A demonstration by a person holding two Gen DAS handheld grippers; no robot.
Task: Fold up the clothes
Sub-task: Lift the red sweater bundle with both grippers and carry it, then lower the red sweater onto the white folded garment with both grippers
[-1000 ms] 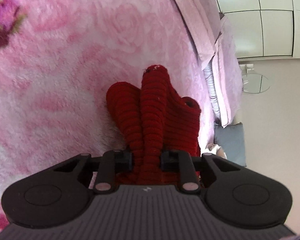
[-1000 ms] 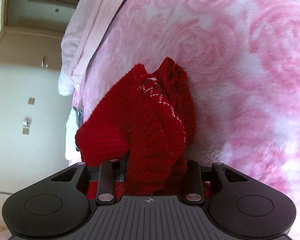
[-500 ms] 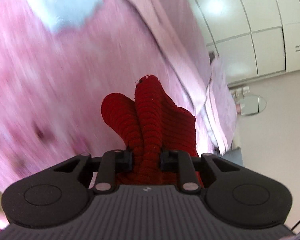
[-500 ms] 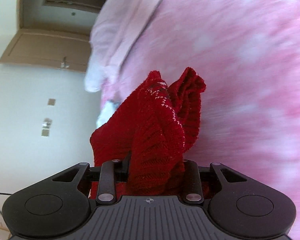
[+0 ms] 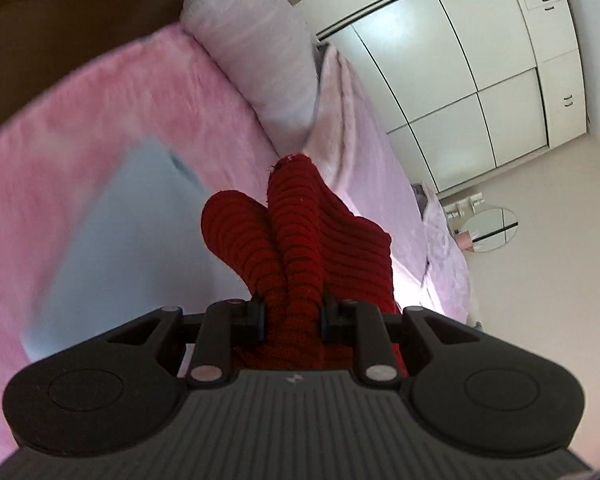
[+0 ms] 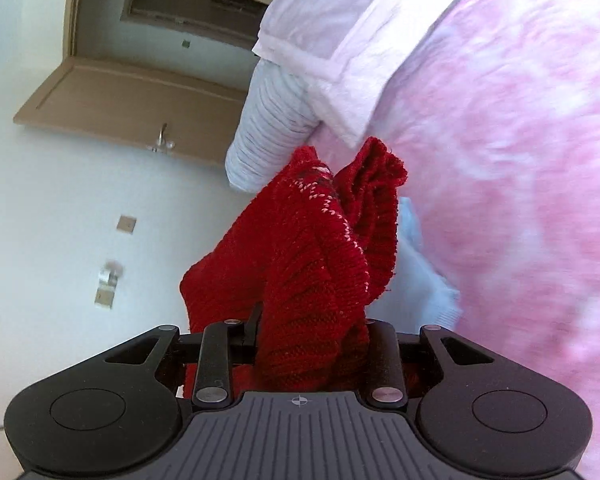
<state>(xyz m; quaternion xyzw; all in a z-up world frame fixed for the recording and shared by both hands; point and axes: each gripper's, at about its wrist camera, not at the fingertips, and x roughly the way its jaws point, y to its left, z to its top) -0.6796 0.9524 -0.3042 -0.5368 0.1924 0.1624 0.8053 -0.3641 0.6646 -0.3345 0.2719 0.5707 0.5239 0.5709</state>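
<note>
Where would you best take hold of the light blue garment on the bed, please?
Both grippers, left and right, are full of the red sweater. Once free, pinch the blue garment at its edge, from above: it lies flat on the pink blanket.

The pink blanket (image 5: 80, 152) and a pale blue cloth (image 5: 132, 240) were smeared by motion blur. Bunched red knitwear (image 6: 300, 264) hid the right gripper's (image 6: 310, 344) jaws; its lower part was out of sight behind the gripper body.
</note>
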